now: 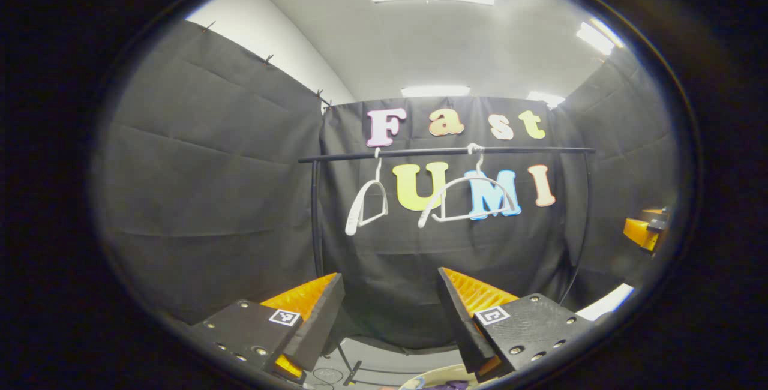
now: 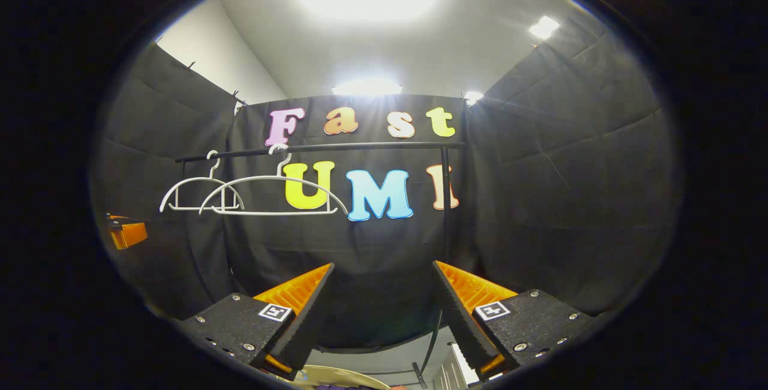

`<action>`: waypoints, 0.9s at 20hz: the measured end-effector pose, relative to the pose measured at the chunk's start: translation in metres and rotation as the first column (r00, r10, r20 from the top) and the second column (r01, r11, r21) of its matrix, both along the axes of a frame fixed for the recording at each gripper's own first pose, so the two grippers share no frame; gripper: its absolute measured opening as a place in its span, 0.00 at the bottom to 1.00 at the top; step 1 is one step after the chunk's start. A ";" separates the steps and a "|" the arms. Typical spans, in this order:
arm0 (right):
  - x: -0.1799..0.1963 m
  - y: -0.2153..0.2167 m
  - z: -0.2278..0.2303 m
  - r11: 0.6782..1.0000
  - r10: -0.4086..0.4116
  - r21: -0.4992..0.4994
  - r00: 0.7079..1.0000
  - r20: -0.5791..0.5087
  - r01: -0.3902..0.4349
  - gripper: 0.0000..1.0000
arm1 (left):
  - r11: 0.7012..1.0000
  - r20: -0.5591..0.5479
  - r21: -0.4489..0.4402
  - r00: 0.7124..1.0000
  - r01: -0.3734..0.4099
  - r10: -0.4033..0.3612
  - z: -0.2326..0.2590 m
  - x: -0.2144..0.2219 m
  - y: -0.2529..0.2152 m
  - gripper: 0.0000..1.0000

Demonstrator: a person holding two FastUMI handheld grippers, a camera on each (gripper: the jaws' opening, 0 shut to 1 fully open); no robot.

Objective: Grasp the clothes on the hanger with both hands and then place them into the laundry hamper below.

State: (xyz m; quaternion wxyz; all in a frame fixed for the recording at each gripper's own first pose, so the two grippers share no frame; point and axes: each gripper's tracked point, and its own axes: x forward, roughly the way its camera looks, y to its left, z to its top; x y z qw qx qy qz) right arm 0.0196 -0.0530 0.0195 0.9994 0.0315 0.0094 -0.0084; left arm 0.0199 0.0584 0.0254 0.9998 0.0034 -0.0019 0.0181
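1. Black cloth walls all round, lit ceiling panels above, black rail point(image 1: 447, 152) across the back.
2. Two white hangers on the rail, both bare: one point(image 1: 366, 205) to the left, another point(image 1: 468, 198) beside it.
3. Left gripper point(image 1: 390, 312): jaws wide apart, holding nothing.
4. Right gripper point(image 2: 382, 303): jaws wide apart, holding nothing.
5. Pale hamper rim point(image 1: 441, 373) low between the left jaws, something purple, possibly the clothes point(image 1: 449, 385), inside.

The left gripper view looks level and slightly upward from low in the booth toward the rail point(image 1: 447, 151) and its two hangers point(image 1: 468, 201), well back from them, with the rail's left post centred. The right gripper view faces the same rail point(image 2: 318, 147) from farther right, hangers point(image 2: 273, 195) on its left. Both share rail, hangers, ceiling lights and a hamper rim point(image 2: 342, 372) at the bottom.
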 end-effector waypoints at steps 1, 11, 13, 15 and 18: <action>0.000 -0.001 0.002 1.000 -0.003 0.000 1.000 0.005 0.003 0.95 | 1.000 0.003 0.000 1.000 -0.002 0.002 0.001 -0.001 0.000 0.94; 0.004 -0.005 0.012 1.000 -0.015 -0.008 1.000 0.024 0.015 0.95 | 1.000 0.033 0.012 0.999 -0.013 0.013 0.012 0.000 0.005 0.94; 0.005 -0.004 0.013 1.000 -0.013 -0.008 0.999 0.029 0.013 0.95 | 1.000 0.037 0.014 0.999 -0.017 0.017 0.013 0.001 0.005 0.94; 0.005 -0.005 0.013 1.000 -0.014 -0.004 0.999 0.029 0.015 0.95 | 1.000 0.041 0.015 0.999 -0.017 0.016 0.014 -0.001 0.005 0.94; 0.005 -0.005 0.012 1.000 -0.012 0.004 1.000 0.028 0.012 0.95 | 1.000 0.041 0.024 0.999 -0.009 0.008 0.013 -0.001 0.005 0.89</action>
